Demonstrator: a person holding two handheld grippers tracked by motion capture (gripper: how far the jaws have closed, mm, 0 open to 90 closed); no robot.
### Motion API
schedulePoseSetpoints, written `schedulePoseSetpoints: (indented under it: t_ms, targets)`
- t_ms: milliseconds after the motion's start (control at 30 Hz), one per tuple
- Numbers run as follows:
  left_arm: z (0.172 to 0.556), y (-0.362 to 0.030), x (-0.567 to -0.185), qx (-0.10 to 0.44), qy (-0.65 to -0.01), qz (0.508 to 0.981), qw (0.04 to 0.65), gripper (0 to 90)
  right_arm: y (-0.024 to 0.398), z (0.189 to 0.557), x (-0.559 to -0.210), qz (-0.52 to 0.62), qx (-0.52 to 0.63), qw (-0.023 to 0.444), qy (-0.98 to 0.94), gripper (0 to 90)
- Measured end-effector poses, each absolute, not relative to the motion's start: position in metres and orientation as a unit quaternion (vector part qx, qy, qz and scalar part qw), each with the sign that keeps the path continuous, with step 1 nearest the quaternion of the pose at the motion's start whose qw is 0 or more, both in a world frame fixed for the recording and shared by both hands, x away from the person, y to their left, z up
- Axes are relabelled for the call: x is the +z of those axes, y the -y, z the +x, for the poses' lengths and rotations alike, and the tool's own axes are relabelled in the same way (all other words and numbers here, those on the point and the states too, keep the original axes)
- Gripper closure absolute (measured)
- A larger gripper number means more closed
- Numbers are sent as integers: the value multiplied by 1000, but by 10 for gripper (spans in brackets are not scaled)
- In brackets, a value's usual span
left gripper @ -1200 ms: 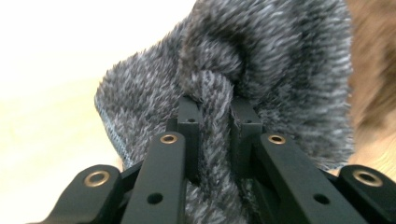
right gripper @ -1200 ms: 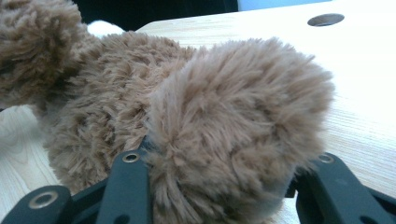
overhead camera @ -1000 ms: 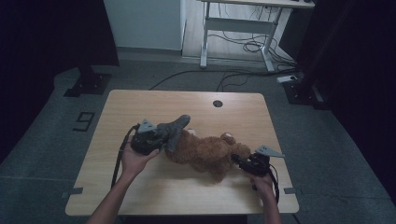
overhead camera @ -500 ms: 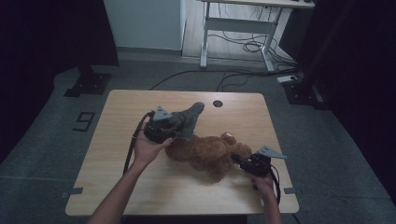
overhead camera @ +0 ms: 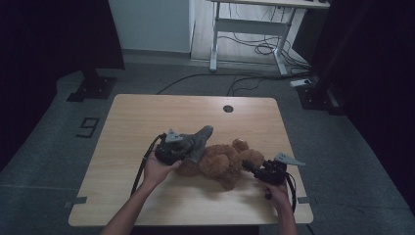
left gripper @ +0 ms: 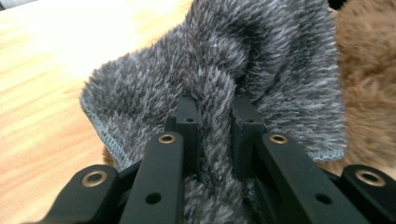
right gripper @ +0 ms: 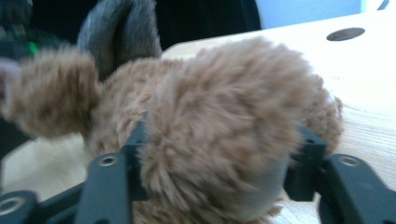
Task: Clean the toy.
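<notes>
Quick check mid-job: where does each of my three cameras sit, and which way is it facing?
High view: above the person's side, looking forward and down on the table; both forearms enter from below.
Left gripper view: rides the left hand-held gripper, looking along its jaws pinched on grey fleece cloth.
Right gripper view: rides the right hand-held gripper, facing the brown teddy bear between its jaws, which have just been opening.
Shared: all three show bear and cloth.

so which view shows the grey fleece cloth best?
The left gripper view: the grey fleece cloth is close up, pinched between the left hand-held gripper. The high view shows it small, draped over the brown teddy bear; the right gripper view catches a blurred edge.
</notes>
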State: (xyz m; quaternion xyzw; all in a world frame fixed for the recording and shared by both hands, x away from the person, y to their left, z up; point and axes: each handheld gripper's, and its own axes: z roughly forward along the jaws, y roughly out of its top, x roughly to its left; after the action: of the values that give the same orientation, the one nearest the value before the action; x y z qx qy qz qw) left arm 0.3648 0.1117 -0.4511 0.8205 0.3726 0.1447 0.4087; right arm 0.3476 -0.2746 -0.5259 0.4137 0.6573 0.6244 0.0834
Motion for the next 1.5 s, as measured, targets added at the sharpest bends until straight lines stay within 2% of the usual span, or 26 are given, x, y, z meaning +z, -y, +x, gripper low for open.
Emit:
schedulePoseSetpoints:
  t_ms: [233, 600, 733, 933, 1133, 1333, 1500]
  targets:
    - [342, -117, -462, 152, -362, 812, 431, 768, 284, 341, -504, 414, 640, 108, -638, 280]
    - [318, -112, -471, 145, -339, 823, 433, 770, 285, 329, -477, 411, 623, 145, -650, 260]
    - [316, -114, -475, 131, -342, 819, 442, 771, 267, 335, -483, 402, 598, 118, -684, 232]
    - [312, -121, -479, 107, -344, 817, 451, 773, 228, 345, -506, 372, 540, 57, -753, 145]
    - [305, -121, -483, 116, -338, 823, 442, 772, 208, 345, -519, 379, 502, 47, -776, 96]
    - [303, -112, -485, 131, -330, 831, 429, 771, 204, 350, -529, 409, 487, 51, -770, 186]
    - [320, -100, -484, 164, -332, 834, 409, 772, 201, 353, -529, 414, 493, 102, -758, 303]
